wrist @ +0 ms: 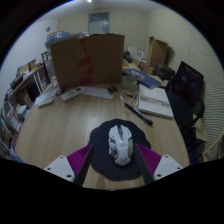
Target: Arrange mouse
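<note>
A white and grey mouse (120, 144) lies on a round black mouse pad (100, 133) on the wooden table (60, 125). My gripper (115, 153) is open and low over the pad. Its magenta pads (78, 160) stand on either side of the mouse. The mouse sits between the fingers with a gap on both sides, a little nearer the right finger. It rests on the mouse pad. The near edge of the mouse pad is hidden below the fingers.
A large cardboard box (88, 58) stands at the far side of the table. Papers and a booklet (155, 100) lie to the right, with a black pen (138, 113) beside them. A black chair (187, 85) is at the right. Cluttered shelves (25, 88) are at the left.
</note>
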The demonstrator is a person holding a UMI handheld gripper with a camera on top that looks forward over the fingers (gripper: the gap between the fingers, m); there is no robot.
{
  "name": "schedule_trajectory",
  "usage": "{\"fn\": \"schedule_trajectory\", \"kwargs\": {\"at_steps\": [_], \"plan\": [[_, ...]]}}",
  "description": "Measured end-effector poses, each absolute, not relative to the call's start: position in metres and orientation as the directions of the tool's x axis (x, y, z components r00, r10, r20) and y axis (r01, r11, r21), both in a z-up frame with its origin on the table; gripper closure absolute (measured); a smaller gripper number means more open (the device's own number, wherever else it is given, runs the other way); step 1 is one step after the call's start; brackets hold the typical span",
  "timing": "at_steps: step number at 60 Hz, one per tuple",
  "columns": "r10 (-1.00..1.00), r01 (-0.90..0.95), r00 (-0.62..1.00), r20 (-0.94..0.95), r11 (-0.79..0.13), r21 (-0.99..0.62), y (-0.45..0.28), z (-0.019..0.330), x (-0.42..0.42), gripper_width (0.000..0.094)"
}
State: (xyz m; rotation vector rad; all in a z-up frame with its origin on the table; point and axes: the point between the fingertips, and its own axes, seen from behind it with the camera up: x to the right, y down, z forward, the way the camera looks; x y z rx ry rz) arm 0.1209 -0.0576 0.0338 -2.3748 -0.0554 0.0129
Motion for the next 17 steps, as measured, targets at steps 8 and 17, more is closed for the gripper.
{"fn": "schedule_trajectory", "kwargs": {"at_steps": [8,17], "plan": [[0.014,-0.023,0.999,-0.047,-0.71,-0.704,-0.108,0.074,0.08,0.0097],[-0.028,-0.113,0.991,-0.129,-0.687,-0.718,-0.153,0.106,0.034,0.0097]]}}
